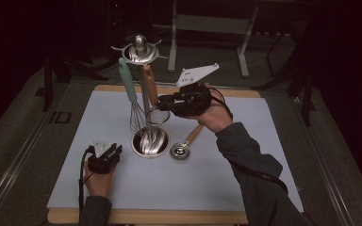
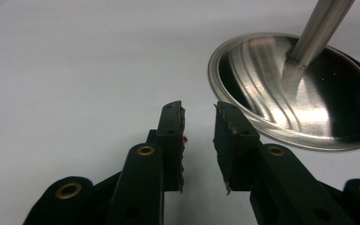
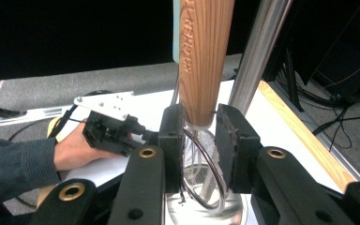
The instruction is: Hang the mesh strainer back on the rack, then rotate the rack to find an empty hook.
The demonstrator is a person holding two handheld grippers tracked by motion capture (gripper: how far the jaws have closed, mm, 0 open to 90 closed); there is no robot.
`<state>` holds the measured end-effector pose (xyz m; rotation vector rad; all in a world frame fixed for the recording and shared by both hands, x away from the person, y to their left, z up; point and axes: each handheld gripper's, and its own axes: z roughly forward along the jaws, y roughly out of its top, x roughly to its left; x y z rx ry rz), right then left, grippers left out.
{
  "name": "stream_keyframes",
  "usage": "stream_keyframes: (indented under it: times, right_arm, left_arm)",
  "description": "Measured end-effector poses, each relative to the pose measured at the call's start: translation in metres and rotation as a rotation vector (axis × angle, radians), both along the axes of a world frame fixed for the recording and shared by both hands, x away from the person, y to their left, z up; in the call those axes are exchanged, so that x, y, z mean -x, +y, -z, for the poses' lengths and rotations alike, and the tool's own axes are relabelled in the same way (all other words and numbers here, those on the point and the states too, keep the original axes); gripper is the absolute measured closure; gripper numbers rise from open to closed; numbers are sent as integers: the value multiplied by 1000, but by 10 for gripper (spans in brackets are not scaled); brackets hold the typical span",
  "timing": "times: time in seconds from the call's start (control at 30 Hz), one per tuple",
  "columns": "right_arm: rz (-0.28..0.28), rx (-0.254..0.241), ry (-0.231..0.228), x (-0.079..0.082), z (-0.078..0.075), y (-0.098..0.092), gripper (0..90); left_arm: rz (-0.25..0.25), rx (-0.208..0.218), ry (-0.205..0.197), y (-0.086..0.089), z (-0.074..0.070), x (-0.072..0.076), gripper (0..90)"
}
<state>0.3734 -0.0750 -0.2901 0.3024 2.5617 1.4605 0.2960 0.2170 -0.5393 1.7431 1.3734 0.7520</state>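
A steel utensil stand [image 1: 140, 49] rises from a round dish base [image 1: 150, 141] on the white mat. From its top hang a whisk with a teal handle [image 1: 128, 80] and a strainer with a wooden handle [image 1: 149, 84]. My right gripper [image 1: 162, 101] comes in from the right, and its pads press both sides of that wooden handle [image 3: 204, 56] at its lower end, above the strainer's wire ring [image 3: 206, 178]. My left gripper [image 1: 118, 149] rests on the mat just left of the dish base [image 2: 300, 93], open and empty [image 2: 199, 117].
A small steel cup-shaped utensil with a wooden handle [image 1: 181, 150] lies on the mat right of the base. The stand's pole [image 3: 258, 51] stands close behind the held handle. The white mat [image 1: 122, 188] covers a wooden table; dark floor and table legs lie beyond.
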Motion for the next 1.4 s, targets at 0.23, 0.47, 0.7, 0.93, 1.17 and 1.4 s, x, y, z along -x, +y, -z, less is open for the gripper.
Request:
stream_keyframes:
  times: [0.23,0.47,0.7,0.93,1.17,1.4]
  right_arm:
    - [5,25,-7,0,2,-3,724]
    - [16,58,-22,-1,4,-8,723]
    - [35,86,-32,0,9,-15,718]
    - [63,133,-24,-2,19,-23,707]
    - [108,199,-19,-5,38,-39,677]
    - [172,275,-30,-6,65,-61,629]
  left_arm:
    - [1,2,0,0,0,0,725]
    - [-2,1,2,0,0,0,725]
    - [-2,1,-1,0,0,0,725]
    - [-12,26,-8,3,0,0,727]
    - [-24,111,-38,12,-4,5,769]
    - [-9,174,-172,19,-36,20,859]
